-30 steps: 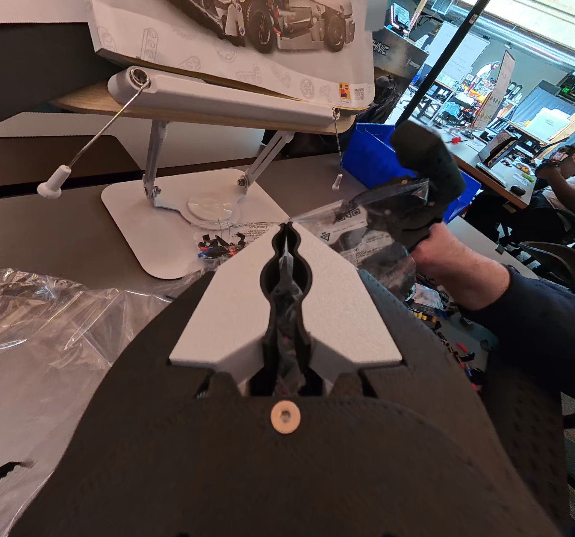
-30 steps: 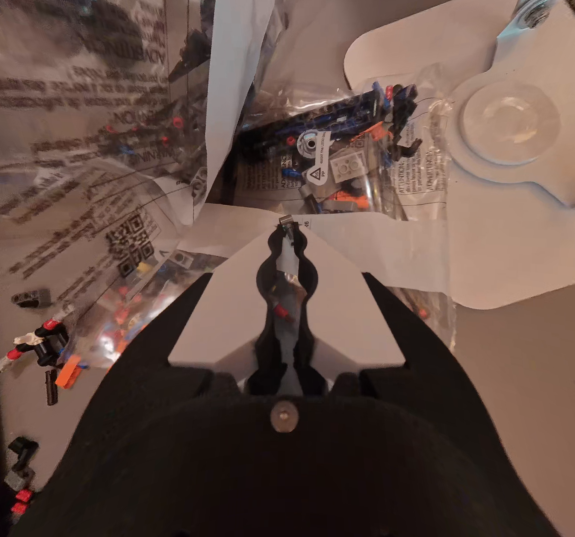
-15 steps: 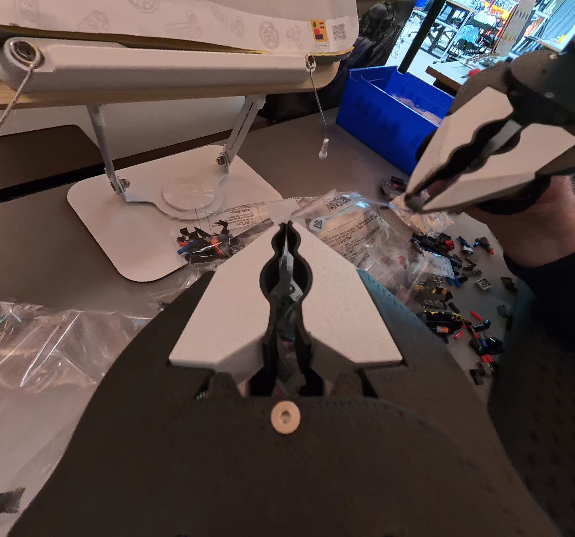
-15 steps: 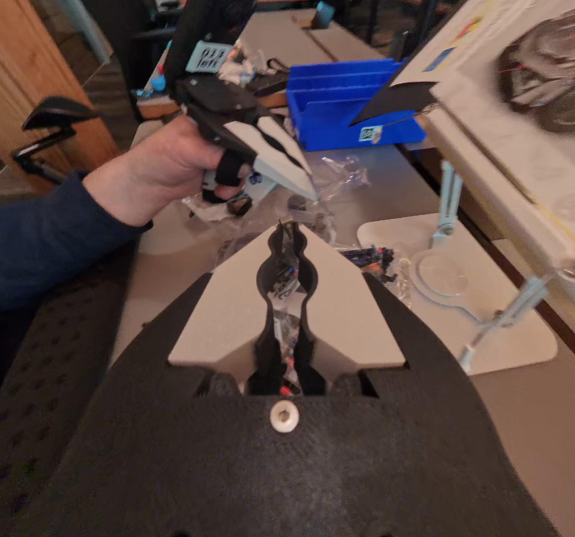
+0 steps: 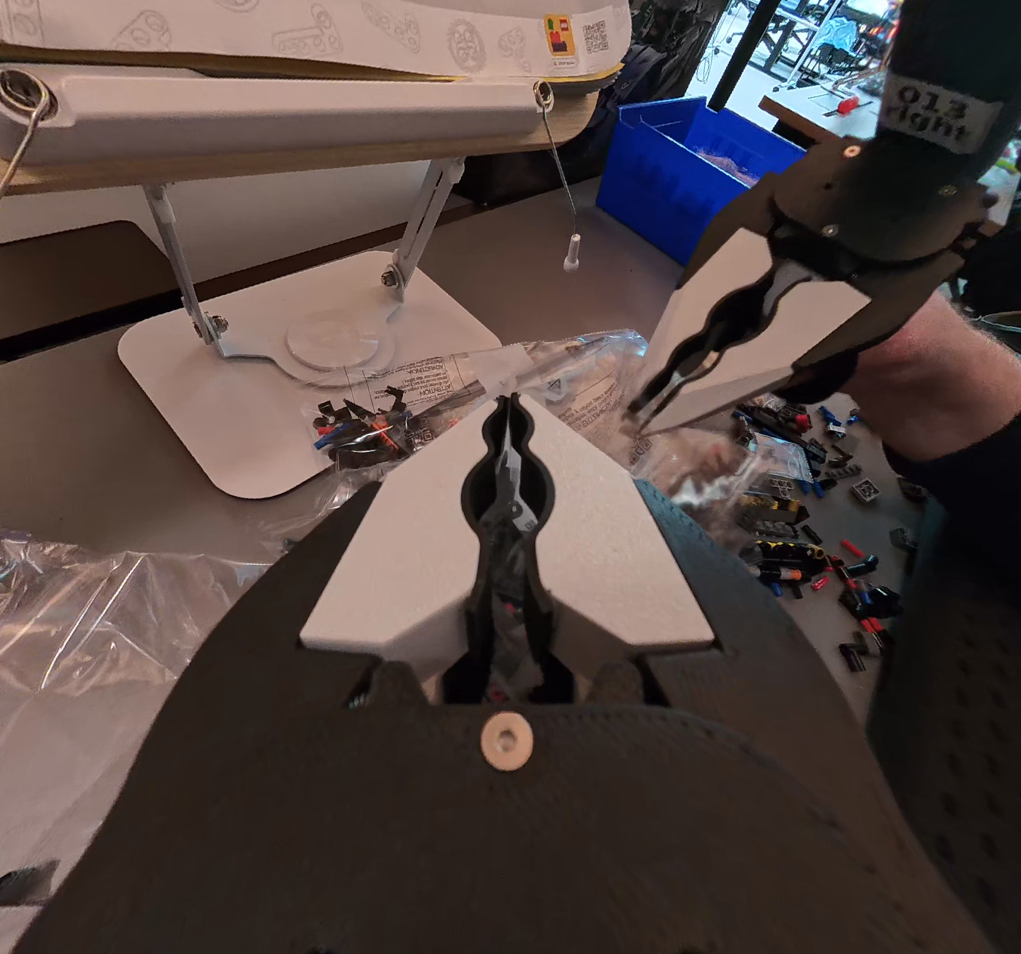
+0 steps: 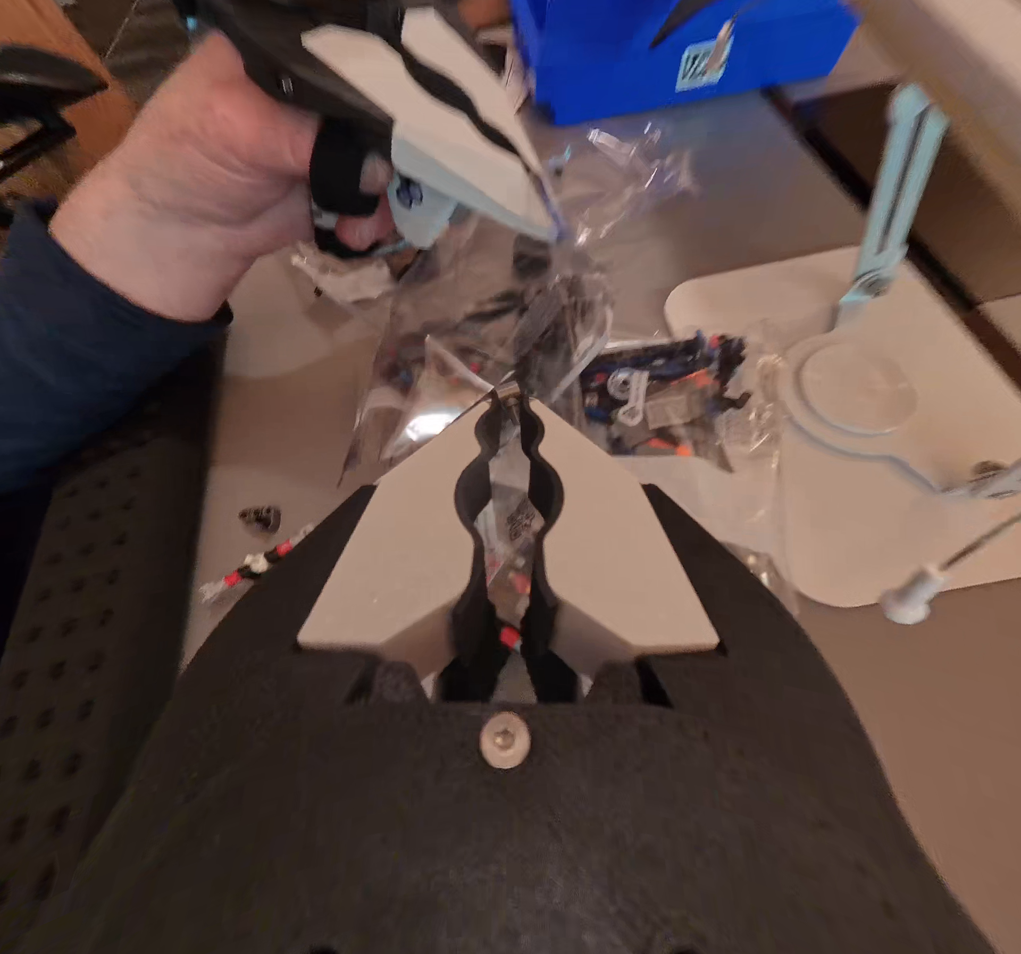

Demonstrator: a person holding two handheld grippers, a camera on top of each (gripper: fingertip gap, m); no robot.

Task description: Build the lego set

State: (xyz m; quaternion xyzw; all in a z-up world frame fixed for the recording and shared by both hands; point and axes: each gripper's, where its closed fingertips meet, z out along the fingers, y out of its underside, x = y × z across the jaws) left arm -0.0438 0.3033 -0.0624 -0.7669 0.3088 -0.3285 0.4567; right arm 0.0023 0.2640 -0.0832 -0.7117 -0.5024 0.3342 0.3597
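Over on the left, crumpled clear wrapping (image 5: 83, 612) lies on the desk (image 5: 66, 430). A small bag of parts (image 5: 375, 430) rests on the white stand's base (image 5: 221, 391). The left tongs (image 5: 509, 397) are pressed together, pinching a clear lego bag (image 5: 585, 375) held above the desk; the right tongs (image 6: 505, 394) pinch its other side. Loose lego pieces (image 5: 801, 546) are scattered to the right.

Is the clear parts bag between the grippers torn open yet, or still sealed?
Cannot tell. Left gripper and right gripper both pinch the clear bag, pieces still inside; blur hides any tear.
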